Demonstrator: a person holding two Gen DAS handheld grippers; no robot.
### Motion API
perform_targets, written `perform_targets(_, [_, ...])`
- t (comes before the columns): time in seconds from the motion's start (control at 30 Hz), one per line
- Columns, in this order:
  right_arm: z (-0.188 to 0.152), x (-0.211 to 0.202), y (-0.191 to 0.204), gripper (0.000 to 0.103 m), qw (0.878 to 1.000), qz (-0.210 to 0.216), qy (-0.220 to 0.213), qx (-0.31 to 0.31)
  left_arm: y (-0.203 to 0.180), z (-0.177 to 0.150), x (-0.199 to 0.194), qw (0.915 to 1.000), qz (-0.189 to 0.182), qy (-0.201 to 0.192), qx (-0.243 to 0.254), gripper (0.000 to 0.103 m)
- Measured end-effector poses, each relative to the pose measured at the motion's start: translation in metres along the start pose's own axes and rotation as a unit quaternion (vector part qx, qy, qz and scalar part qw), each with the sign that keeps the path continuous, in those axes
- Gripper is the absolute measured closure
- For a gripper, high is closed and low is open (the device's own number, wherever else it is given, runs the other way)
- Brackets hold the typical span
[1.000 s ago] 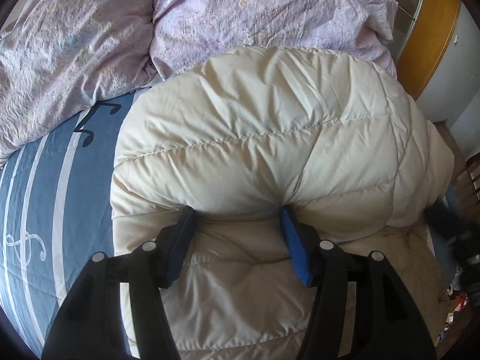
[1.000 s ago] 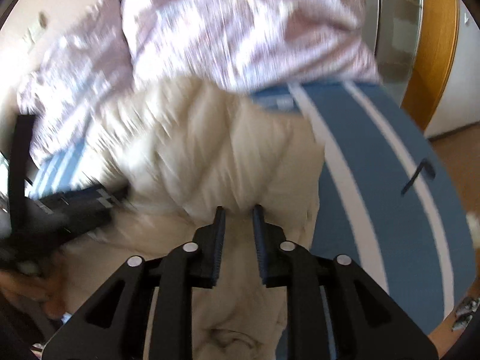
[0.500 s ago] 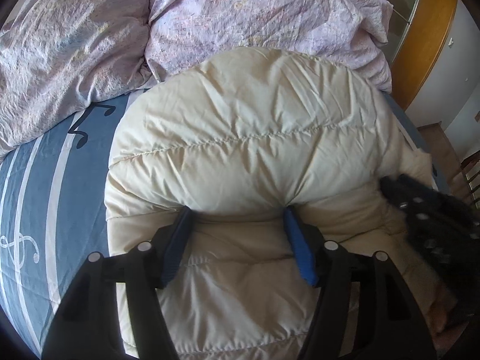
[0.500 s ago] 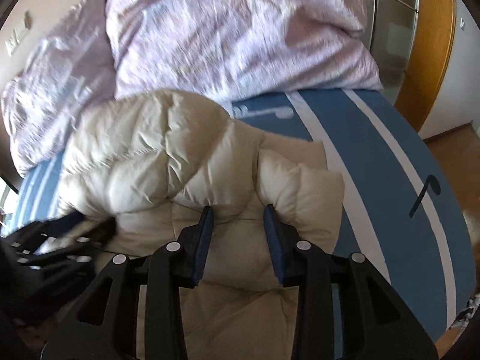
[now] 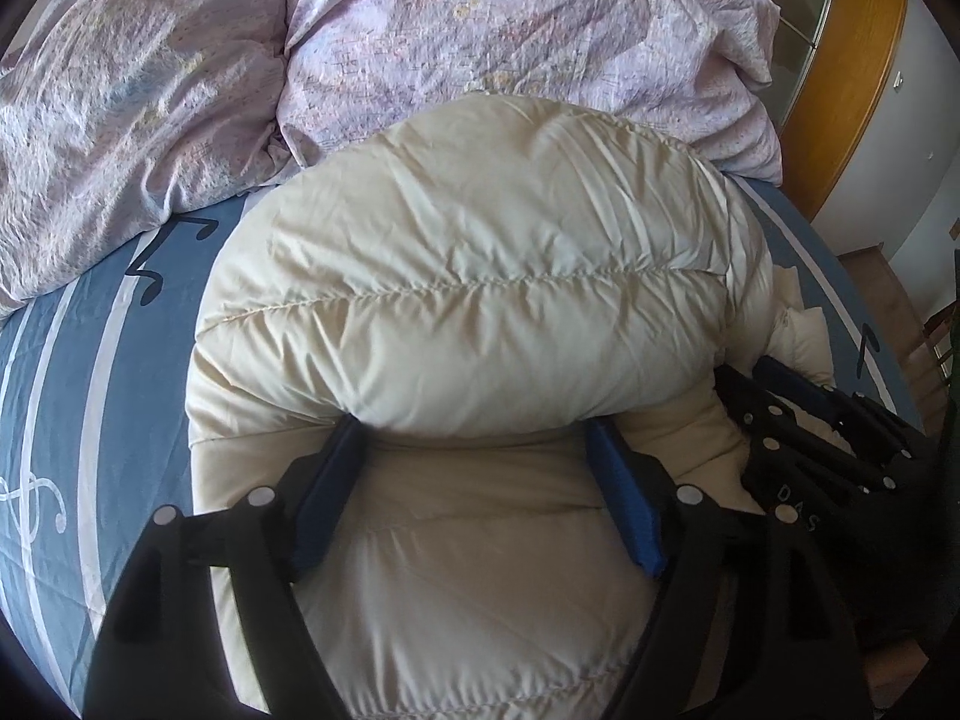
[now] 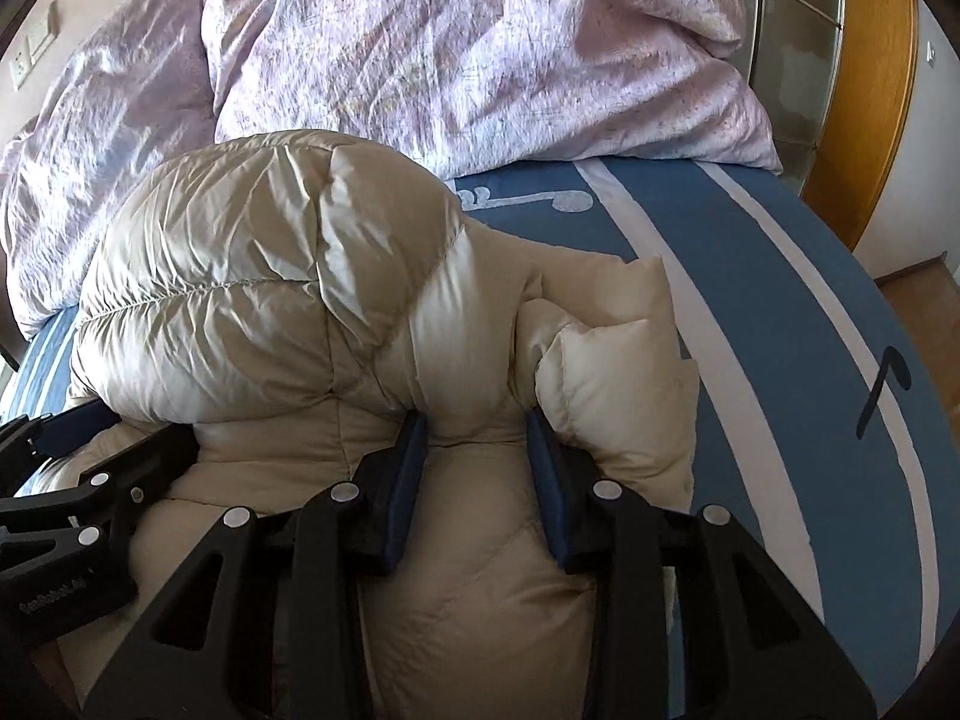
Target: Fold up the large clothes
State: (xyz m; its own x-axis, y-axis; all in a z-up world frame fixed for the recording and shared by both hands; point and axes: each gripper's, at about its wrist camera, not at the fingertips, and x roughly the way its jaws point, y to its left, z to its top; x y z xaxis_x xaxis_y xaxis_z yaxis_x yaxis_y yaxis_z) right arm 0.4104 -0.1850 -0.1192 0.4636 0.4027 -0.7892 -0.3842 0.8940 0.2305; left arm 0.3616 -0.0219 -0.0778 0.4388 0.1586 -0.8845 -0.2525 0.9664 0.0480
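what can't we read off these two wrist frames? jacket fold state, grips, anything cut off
- Cream puffer jacket: near end cut off by both views' bottom edges; sleeves and collar not identifiable.
- Left hand-held gripper: jaws opening; fingertips tucked under the folded bulge, contact hidden.
- Right hand-held gripper: fingertips sunk into padding, so grip unclear in its own view; in the left view only its body shows.
- Blue striped sheet: bed edges cut off.

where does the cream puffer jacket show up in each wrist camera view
Left wrist: the cream puffer jacket fills the middle, its folded bulge just beyond the left gripper, whose jaws are opening.
Right wrist: centre and left, bulging beyond the right gripper.
Shared landmark: the lilac pillows across the top of both views.
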Motion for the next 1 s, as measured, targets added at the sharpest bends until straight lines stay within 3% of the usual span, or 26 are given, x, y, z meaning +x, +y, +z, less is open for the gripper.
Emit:
perform_targets(0.3, [-0.010,-0.002,0.004,0.066,0.999,-0.018,-0.045,-0.009,-0.004,-0.008,0.001,0.9995,0.004,-0.029,0.012,0.022])
perform_targets(1.0, [-0.006,0.001,0.001,0.065,0.999,-0.014,-0.039,-0.005,-0.011,-0.022,0.004,0.9956,0.016,-0.086,0.033,0.012])
